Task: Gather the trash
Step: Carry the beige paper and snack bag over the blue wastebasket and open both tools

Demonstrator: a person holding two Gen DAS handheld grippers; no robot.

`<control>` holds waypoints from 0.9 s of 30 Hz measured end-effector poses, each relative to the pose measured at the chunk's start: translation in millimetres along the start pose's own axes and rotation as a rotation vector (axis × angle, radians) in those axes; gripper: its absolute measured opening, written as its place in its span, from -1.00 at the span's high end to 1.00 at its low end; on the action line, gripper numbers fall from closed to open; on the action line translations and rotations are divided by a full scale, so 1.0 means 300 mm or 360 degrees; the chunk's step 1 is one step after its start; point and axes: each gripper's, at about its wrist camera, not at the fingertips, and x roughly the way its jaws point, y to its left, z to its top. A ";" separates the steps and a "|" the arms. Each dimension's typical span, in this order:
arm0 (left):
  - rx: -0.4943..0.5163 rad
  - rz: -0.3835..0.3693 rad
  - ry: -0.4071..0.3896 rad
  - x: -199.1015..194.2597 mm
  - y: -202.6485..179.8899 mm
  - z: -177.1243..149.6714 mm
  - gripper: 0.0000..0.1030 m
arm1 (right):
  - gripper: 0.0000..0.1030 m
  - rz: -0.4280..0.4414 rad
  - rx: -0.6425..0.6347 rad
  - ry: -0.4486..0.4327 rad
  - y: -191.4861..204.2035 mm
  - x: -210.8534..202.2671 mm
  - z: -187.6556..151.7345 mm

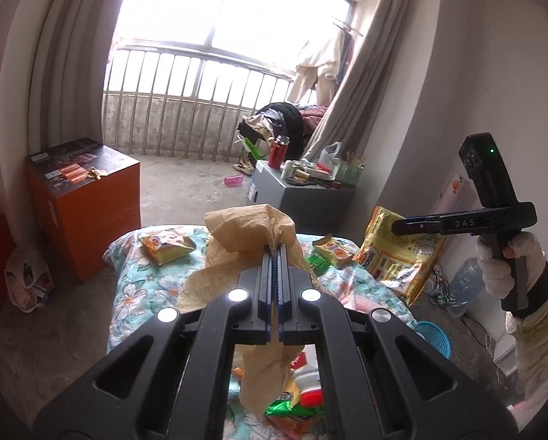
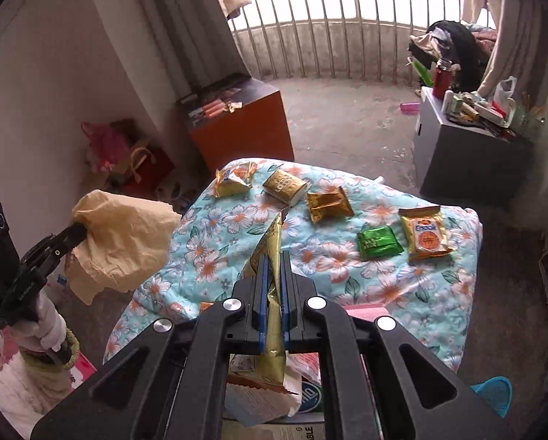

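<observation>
The room has a bare concrete floor and a railed window; the landmark is the floral quilt (image 2: 347,256), which carries the scattered trash. Left of the quilt, the left gripper (image 2: 81,231) is clamped on a tan paper bag (image 2: 123,242), held clear, probably as the receptacle. Its mouth is not visible. Over the quilt's near edge, the right gripper (image 2: 272,256) pinches a large yellow snack bag (image 2: 274,315), lifted off the cloth. Five small packets remain on the quilt's far half, the green packet (image 2: 379,242) rightmost but one. Items below both grippers are cut off and unidentifiable.
</observation>
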 end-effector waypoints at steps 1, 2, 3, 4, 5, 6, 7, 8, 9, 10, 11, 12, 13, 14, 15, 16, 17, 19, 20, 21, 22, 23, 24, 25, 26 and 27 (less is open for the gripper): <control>0.0039 -0.0035 0.0022 0.010 -0.052 0.004 0.99 | 0.88 -0.0004 0.0042 -0.0057 -0.035 -0.068 -0.039; 0.0072 -0.0073 0.0044 0.021 -0.104 0.007 0.99 | 0.88 -0.0013 0.0093 -0.0107 -0.074 -0.131 -0.081; 0.0106 -0.0119 0.0070 0.037 -0.160 0.010 0.99 | 0.88 -0.0029 0.0153 -0.0160 -0.117 -0.201 -0.130; 0.0145 -0.0174 0.0103 0.058 -0.226 0.013 0.99 | 0.88 -0.0043 0.0206 -0.0204 -0.156 -0.261 -0.181; 0.0183 -0.0223 0.0133 0.080 -0.288 0.014 0.99 | 0.88 -0.0064 0.0256 -0.0244 -0.197 -0.313 -0.234; 0.0222 -0.0269 0.0160 0.102 -0.352 0.016 0.99 | 0.88 -0.0100 0.0308 -0.0286 -0.238 -0.370 -0.291; 0.0271 -0.0319 0.0193 0.128 -0.426 0.017 0.99 | 0.88 -0.0135 0.0362 -0.0322 -0.281 -0.423 -0.350; 0.0321 -0.0367 0.0229 0.156 -0.501 0.018 0.99 | 0.88 -0.0156 0.0420 -0.0352 -0.324 -0.470 -0.408; 0.0372 -0.0417 0.0269 0.184 -0.578 0.014 0.99 | 0.88 -0.0180 0.0488 -0.0380 -0.370 -0.517 -0.470; 0.0424 -0.0466 0.0314 0.218 -0.661 0.009 0.99 | 0.88 -0.0215 0.0550 -0.0403 -0.416 -0.558 -0.531; 0.0477 -0.0510 0.0359 0.248 -0.738 -0.001 0.99 | 0.88 -0.0255 0.0608 -0.0422 -0.461 -0.593 -0.591; 0.0533 -0.0550 0.0404 0.280 -0.819 -0.012 0.99 | 0.88 -0.0294 0.0666 -0.0437 -0.505 -0.623 -0.651; 0.0596 -0.0590 0.0456 0.319 -0.909 -0.027 0.99 | 0.88 -0.0329 0.0728 -0.0451 -0.549 -0.648 -0.708; 0.0648 -0.0627 0.0511 0.358 -0.994 -0.044 0.99 | 0.88 -0.0361 0.0797 -0.0462 -0.598 -0.676 -0.771; 0.0690 -0.0661 0.0572 0.400 -1.074 -0.062 0.99 | 0.88 -0.0394 0.0863 -0.0475 -0.643 -0.696 -0.829; 0.0721 -0.0693 0.0637 0.441 -1.143 -0.085 0.99 | 0.88 -0.0434 0.0928 -0.0489 -0.687 -0.717 -0.885; 0.0743 -0.0719 0.0705 0.487 -1.212 -0.112 0.99 | 0.88 -0.0473 0.0986 -0.0499 -0.732 -0.737 -0.943; 0.0794 -0.0754 0.0837 0.581 -1.354 -0.182 0.99 | 0.88 -0.0552 0.1094 -0.0508 -0.811 -0.755 -1.045; 0.0818 -0.0763 0.0891 0.627 -1.416 -0.218 0.99 | 0.88 -0.0578 0.1146 -0.0507 -0.852 -0.758 -1.094; 0.0840 -0.0766 0.0939 0.673 -1.476 -0.256 0.99 | 0.88 -0.0599 0.1194 -0.0504 -0.892 -0.756 -1.138; 0.0867 -0.0766 0.0990 0.721 -1.538 -0.299 0.99 | 0.88 -0.0630 0.1242 -0.0492 -0.934 -0.749 -1.179; 0.0888 -0.0763 0.1033 0.768 -1.592 -0.342 0.99 | 0.88 -0.0655 0.1285 -0.0476 -0.975 -0.737 -1.216; 0.0906 -0.0760 0.1071 0.816 -1.642 -0.385 0.99 | 0.88 -0.0671 0.1329 -0.0464 -1.013 -0.720 -1.249; 0.0921 -0.0756 0.1104 0.862 -1.683 -0.426 0.99 | 0.88 -0.0689 0.1374 -0.0447 -1.057 -0.702 -1.281; 0.0931 -0.0748 0.1139 0.909 -1.728 -0.471 0.99 | 0.87 -0.0701 0.1418 -0.0432 -1.096 -0.683 -1.312; 0.0936 -0.0748 0.1175 0.959 -1.769 -0.516 0.99 | 0.87 -0.0702 0.1467 -0.0418 -1.144 -0.665 -1.345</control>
